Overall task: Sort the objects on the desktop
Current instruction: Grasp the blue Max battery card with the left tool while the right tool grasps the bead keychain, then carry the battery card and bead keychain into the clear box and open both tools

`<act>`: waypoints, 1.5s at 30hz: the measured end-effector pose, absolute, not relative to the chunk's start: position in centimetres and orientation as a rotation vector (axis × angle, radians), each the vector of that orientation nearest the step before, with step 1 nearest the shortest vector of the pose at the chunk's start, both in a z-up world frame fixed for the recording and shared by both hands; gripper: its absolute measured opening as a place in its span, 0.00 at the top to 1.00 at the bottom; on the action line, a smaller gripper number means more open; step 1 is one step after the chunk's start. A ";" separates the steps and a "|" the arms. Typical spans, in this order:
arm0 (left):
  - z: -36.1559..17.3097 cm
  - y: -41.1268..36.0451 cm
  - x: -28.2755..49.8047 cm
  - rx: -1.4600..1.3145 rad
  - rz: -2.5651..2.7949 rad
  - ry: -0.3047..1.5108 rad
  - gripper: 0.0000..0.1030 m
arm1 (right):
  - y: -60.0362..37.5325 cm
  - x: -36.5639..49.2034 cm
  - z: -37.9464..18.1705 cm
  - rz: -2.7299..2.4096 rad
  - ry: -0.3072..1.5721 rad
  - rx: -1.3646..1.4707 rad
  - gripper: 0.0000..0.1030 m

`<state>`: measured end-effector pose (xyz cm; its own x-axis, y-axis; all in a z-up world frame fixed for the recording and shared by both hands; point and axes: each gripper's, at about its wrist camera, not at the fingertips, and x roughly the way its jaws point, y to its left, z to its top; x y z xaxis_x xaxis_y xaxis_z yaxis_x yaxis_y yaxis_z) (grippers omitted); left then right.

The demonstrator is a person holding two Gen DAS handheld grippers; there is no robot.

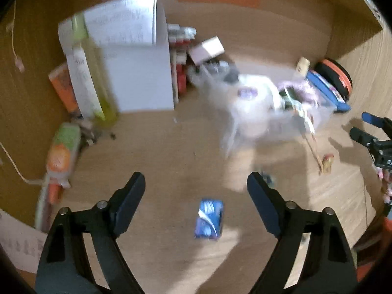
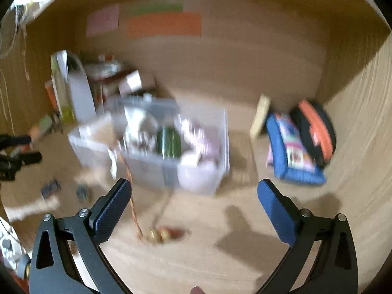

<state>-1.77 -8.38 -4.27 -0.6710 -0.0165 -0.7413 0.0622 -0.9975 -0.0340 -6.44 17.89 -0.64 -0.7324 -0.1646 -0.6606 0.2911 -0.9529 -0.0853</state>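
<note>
While the clear plastic bin already holds a jumble of things (something green, white and pinkish items), sorting looks partly done, not finished. Loose on the wooden desk: a small blue packet, a small gold-and-red trinket on an orange cord trailing out of the bin, and 2 small dark bits too blurred to name. Left gripper hangs above the packet, jaws spread wide, holding nothing; the packet lies flat below and between the fingers, untouched. Right gripper also wide and empty, aimed at the bin front with the trinket just below. Packet looks glossy, blue with white print, roughly rectangular; text unreadable from motion blur. Likely next pick: the packet.
</note>
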 end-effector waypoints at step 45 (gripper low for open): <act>-0.4 -3.3 -3.1 1.147 -3.120 0.067 0.74 | 16.7 -9.5 0.0 -2.485 0.062 1.014 0.61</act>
<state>-3.09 -3.27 -0.36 -0.7474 0.1848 -0.6381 -0.1572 -0.9824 -0.1004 -9.46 16.71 -0.03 -0.6266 -0.3918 -0.6737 0.4249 -0.8964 0.1261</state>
